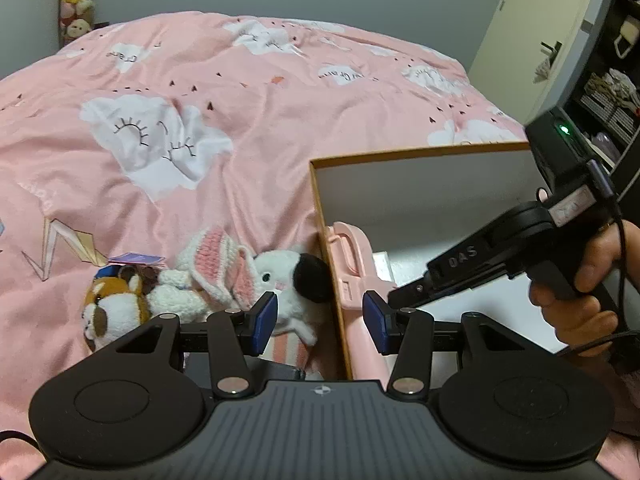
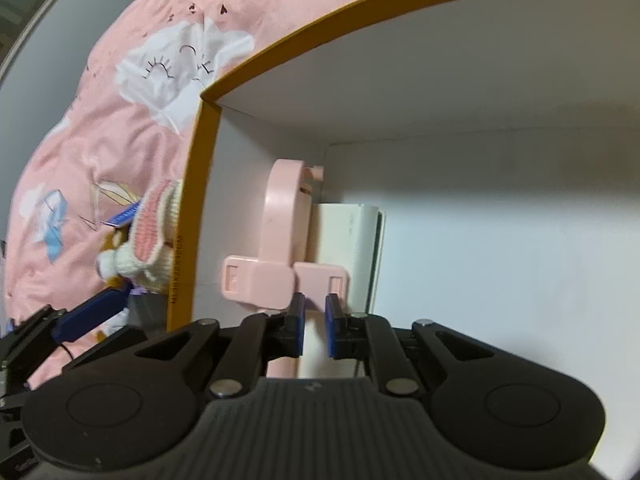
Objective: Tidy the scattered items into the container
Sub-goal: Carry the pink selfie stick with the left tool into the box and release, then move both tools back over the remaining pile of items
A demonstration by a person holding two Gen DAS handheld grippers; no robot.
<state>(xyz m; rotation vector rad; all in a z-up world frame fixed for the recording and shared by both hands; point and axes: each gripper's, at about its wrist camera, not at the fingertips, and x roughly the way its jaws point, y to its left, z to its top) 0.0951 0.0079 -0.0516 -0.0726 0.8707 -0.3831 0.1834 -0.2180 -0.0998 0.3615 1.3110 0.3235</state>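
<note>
An orange-rimmed box point(image 1: 420, 153) with white inside walls lies on the pink bed. A pink plastic holder point(image 1: 352, 256) leans in its left corner beside a white packet point(image 2: 344, 248). My right gripper point(image 2: 315, 320), held by a hand point(image 1: 580, 292), reaches into the box; its blue pads stand narrowly apart at the holder's point(image 2: 280, 216) lower tab and do not press it. My left gripper point(image 1: 320, 320) is open, straddling the box's left wall. Outside that wall lie a white plush with a black ear point(image 1: 296, 276), a knitted bunny point(image 1: 216, 268) and a brown-and-white plush point(image 1: 112, 304).
A small blue card point(image 1: 136, 258) lies behind the plush toys, and a pink-striped cloth point(image 1: 288, 350) under them. The pink duvet point(image 1: 240, 100) spreads to the left and back. Dark shelves point(image 1: 608, 92) stand at the right, a door point(image 1: 516, 20) behind.
</note>
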